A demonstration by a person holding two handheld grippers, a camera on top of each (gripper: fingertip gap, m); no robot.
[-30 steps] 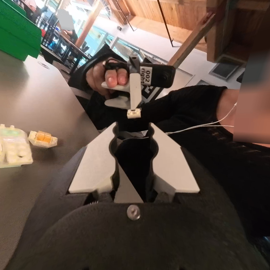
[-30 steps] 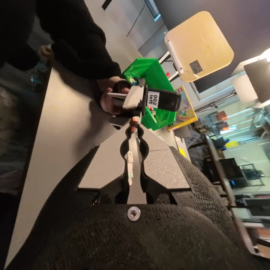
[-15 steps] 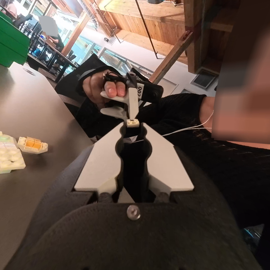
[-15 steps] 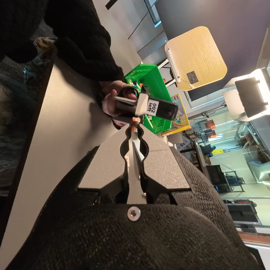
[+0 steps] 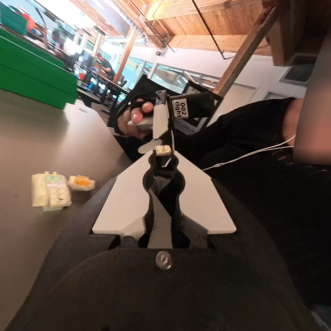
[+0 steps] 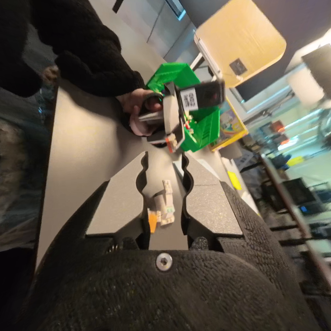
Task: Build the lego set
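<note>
My left gripper [image 5: 162, 152] is shut on a small white brick [image 5: 162, 150], held at its fingertips above the table edge. In the right wrist view the same brick [image 6: 171, 143] shows a red side, pinched in the left gripper [image 6: 172, 141]. My right gripper [image 6: 165, 155] is open and empty, a short way from the brick. It also shows in the left wrist view [image 5: 165, 143], just behind the brick. A white and pale green partial build [image 5: 51, 191] and a small white-and-orange piece [image 5: 81, 182] lie on the grey table [image 5: 53, 134]. Both also show between my right fingers, the build [image 6: 165, 202] and the orange piece [image 6: 152, 221].
A green bin [image 5: 32, 75] stands at the far side of the table, also in the right wrist view [image 6: 188, 107]. A yellow box [image 6: 229, 129] stands beyond it. The person's black-sleeved arms [image 6: 89, 53] and body sit along the table's near edge. My two grippers' fingertips are within a few centimetres of each other. The small white-and-orange piece [image 5: 81, 182] is about 11 centimeters from my right fingertips.
The small brick has passed from my right gripper to my left. The left gripper closed on it; the right gripper opened and drew back a little.
</note>
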